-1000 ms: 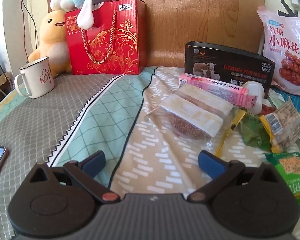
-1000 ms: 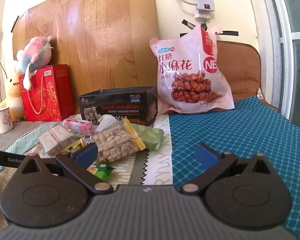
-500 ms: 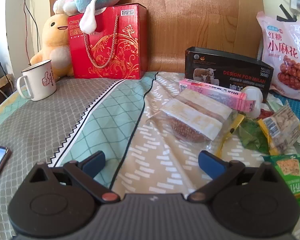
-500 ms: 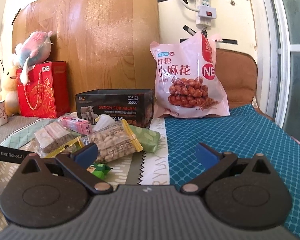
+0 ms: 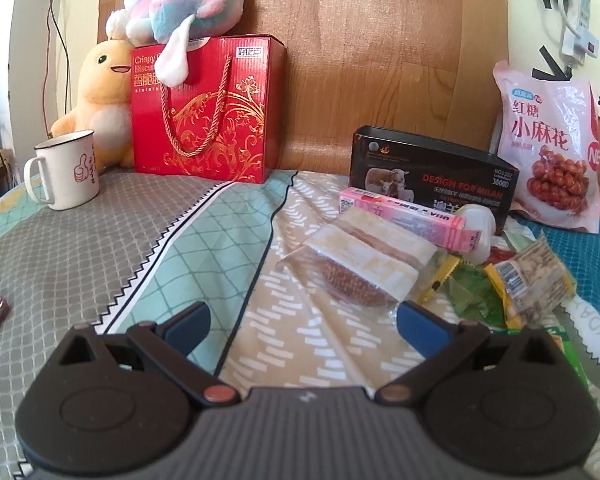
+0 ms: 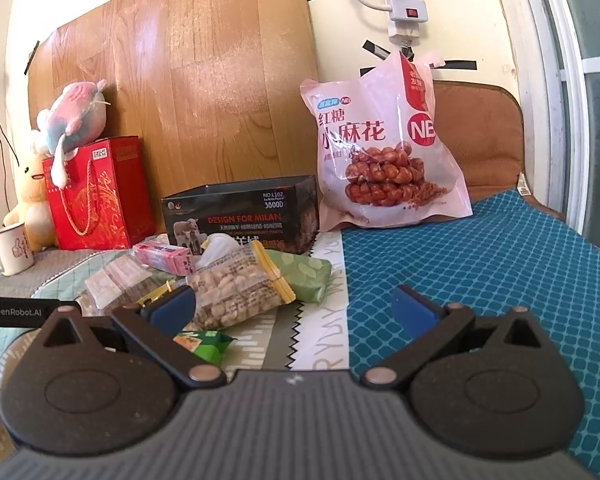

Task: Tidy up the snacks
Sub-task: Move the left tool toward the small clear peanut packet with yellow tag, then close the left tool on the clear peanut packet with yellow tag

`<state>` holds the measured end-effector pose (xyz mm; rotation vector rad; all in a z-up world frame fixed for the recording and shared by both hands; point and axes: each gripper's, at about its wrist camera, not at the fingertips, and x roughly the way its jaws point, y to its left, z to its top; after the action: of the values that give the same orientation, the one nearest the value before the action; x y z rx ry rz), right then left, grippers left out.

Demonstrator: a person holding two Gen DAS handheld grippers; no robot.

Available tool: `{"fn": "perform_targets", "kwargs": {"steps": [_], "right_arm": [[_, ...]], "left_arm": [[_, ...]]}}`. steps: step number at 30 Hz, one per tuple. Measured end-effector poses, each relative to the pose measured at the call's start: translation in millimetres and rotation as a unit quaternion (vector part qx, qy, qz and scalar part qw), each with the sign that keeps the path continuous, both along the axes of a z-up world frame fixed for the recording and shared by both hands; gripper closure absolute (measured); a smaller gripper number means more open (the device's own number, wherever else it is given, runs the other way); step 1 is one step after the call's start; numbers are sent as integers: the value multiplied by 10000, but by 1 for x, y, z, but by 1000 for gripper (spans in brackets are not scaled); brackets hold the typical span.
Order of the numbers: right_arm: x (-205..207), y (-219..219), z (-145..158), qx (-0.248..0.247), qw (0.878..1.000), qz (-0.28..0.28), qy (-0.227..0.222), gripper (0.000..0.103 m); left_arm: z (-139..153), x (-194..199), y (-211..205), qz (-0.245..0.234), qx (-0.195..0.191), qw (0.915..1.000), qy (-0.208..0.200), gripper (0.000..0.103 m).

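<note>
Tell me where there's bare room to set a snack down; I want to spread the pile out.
Free: the grey and mint cloth between the mug, red gift box and snack pile; also the blue mat below the big pink bag. Crowded: before the black box, where packets overlap.

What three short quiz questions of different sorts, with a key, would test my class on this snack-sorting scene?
1. True or false: the left gripper is shut on a snack packet.
2. Multiple choice: what lies on top of the red gift box? A) a white mug B) a pink and blue plush toy C) a phone
3. Fill in: the long pink box lies in front of the ____ open box printed DESIGN FOR MILAN.

Key
1. False: both it and the right gripper are open and hold nothing.
2. B, the plush toy; the white mug stands on the bed beside the box.
3. Black: the black box.
</note>
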<state>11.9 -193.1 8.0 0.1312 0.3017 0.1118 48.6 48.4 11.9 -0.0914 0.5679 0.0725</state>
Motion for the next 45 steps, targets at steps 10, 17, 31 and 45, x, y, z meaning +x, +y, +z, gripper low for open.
{"fn": "perform_targets", "kwargs": {"steps": [10, 17, 31, 45], "right_arm": [[11, -2, -2, 300, 9961, 724, 404, 37], [64, -27, 6, 609, 9868, 1055, 1069, 54], [64, 70, 11, 198, 9409, 2935, 1677, 92], [13, 70, -1, -691, 9209, 3447, 1684, 79]], "left_arm": [[1, -6, 5, -410, -379, 9983, -144, 14], [1, -9, 2, -955, -666, 9930, -183, 29], [-11, 6, 33, -1229, -2027, 9712, 254, 40], [-12, 5, 44, -1239, -2344, 9640, 220, 42]]}}
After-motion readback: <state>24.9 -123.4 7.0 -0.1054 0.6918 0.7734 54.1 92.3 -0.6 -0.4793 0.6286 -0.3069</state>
